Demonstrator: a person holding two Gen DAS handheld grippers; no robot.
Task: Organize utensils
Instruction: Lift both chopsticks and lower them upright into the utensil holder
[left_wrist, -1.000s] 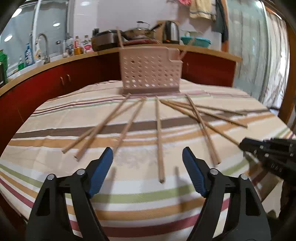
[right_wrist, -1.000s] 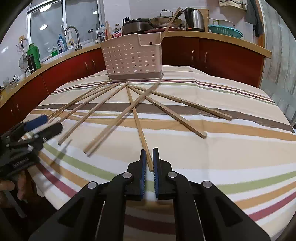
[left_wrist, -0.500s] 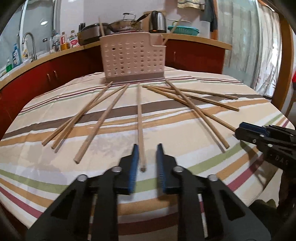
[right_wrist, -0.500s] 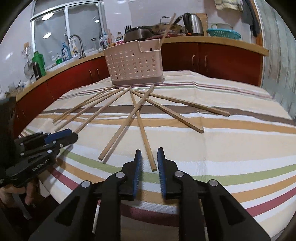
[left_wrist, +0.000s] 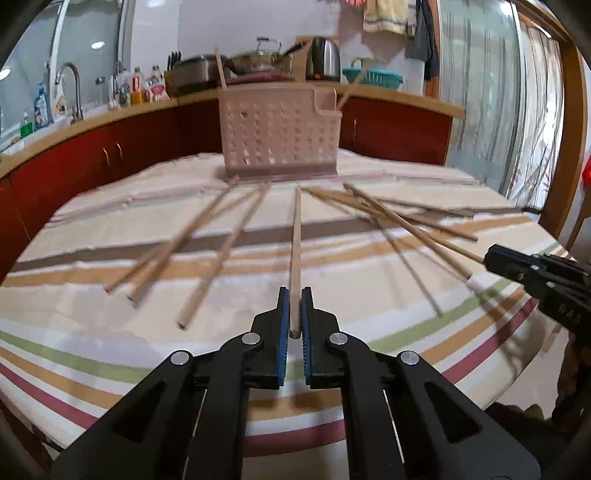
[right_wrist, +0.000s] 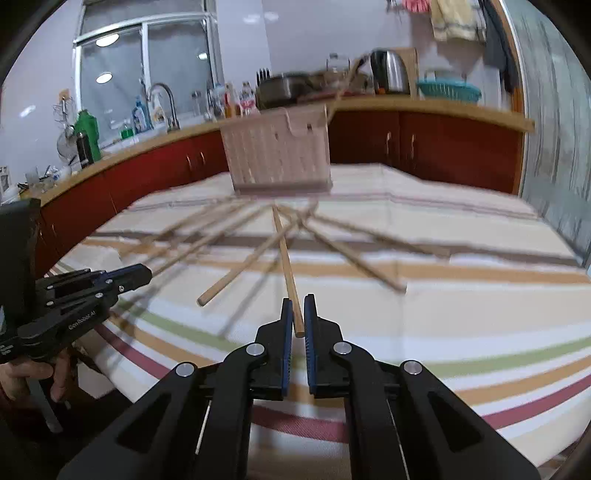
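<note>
Several wooden chopsticks lie fanned out on the striped tablecloth (left_wrist: 369, 317) in front of a pale perforated utensil basket (left_wrist: 280, 133) (right_wrist: 279, 155) at the far side. My left gripper (left_wrist: 294, 295) is shut on the near end of the middle chopstick (left_wrist: 295, 240), which points straight at the basket. In the right wrist view, my right gripper (right_wrist: 298, 301) is shut on the near end of another chopstick (right_wrist: 286, 258). Each gripper also shows in the other's view, the right gripper (left_wrist: 517, 262) at the right edge and the left gripper (right_wrist: 122, 277) at the left.
Two chopsticks (left_wrist: 221, 68) stand in the basket. Loose chopsticks (left_wrist: 218, 254) (left_wrist: 413, 229) lie on both sides of the held ones. A red-fronted counter (left_wrist: 391, 125) with sink, bottles, pots and kettle curves behind the table. A person's hand (right_wrist: 33, 373) holds the left gripper.
The left jaws closed from wide open onto the middle chopstick. The right jaws opened slightly and shut again on their chopstick, and the right view has tilted up a little.
</note>
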